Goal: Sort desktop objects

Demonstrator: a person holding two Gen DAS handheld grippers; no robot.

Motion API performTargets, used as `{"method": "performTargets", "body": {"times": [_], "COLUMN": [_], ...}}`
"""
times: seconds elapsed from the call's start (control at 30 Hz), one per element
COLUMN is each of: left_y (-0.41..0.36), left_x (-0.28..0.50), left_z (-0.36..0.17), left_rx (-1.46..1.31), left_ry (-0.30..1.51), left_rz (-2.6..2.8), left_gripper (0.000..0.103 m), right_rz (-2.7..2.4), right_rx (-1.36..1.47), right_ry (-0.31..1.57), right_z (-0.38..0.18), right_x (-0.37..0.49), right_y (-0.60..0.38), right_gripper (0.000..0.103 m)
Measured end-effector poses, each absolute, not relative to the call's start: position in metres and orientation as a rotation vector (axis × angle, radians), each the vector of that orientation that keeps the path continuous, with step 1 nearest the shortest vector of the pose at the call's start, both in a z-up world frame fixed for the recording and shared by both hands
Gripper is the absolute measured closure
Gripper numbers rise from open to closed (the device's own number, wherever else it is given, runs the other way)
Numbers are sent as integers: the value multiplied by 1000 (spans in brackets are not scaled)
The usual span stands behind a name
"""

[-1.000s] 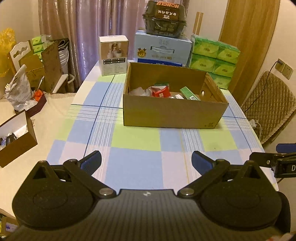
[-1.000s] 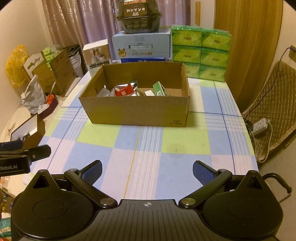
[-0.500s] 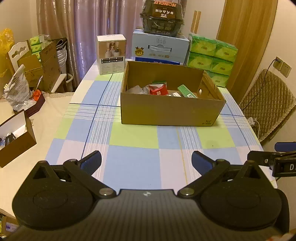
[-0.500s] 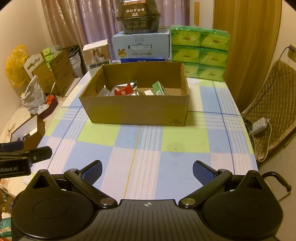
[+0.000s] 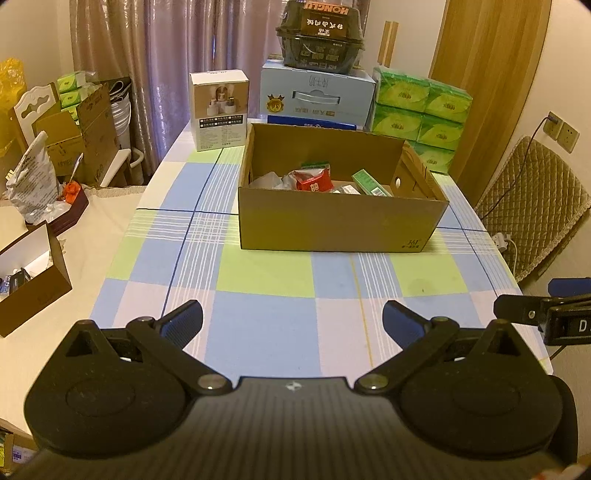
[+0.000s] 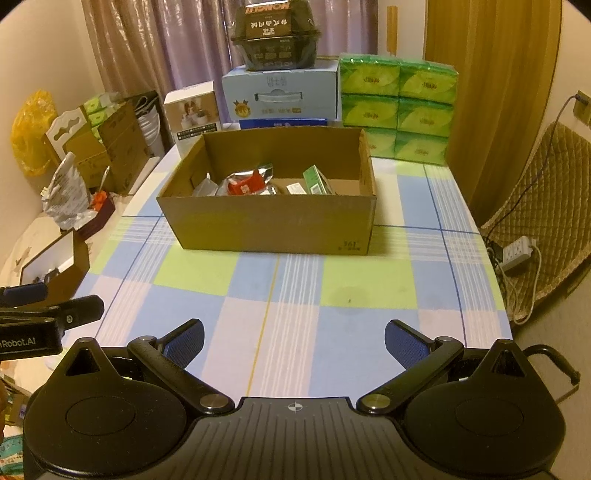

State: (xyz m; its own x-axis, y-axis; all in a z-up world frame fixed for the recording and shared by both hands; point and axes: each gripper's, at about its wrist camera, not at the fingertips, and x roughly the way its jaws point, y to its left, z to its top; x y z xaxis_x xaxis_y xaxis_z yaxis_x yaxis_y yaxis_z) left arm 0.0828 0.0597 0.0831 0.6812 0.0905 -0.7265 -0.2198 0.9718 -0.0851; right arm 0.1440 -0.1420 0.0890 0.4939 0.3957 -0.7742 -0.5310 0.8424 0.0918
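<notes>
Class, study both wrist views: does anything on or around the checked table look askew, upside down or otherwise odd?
The dark plastic container atop the pale blue carton is inverted; its label reads upside down. The open brown cardboard box sits slightly skewed to the tablecloth's lines, its contents jumbled. Nothing looks spilled.

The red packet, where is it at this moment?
In both wrist views the red packet lies inside the open cardboard box in the table's middle, left of the green carton, among silver wrappers.
</notes>
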Motion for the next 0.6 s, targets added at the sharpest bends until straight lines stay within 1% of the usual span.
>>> {"method": "performTargets", "body": {"times": [0.6], "left_y": [58], "left_x": [84], "left_z": [82], "left_rx": [-177], "left_ry": [785], "left_rz": [146], "left_gripper": [1], "right_rz": [567], "right_rx": [-166], "right_ry": [895], "right_z": [88], "right_x": [144], "right_y": [-141], "right_gripper": [2]}}
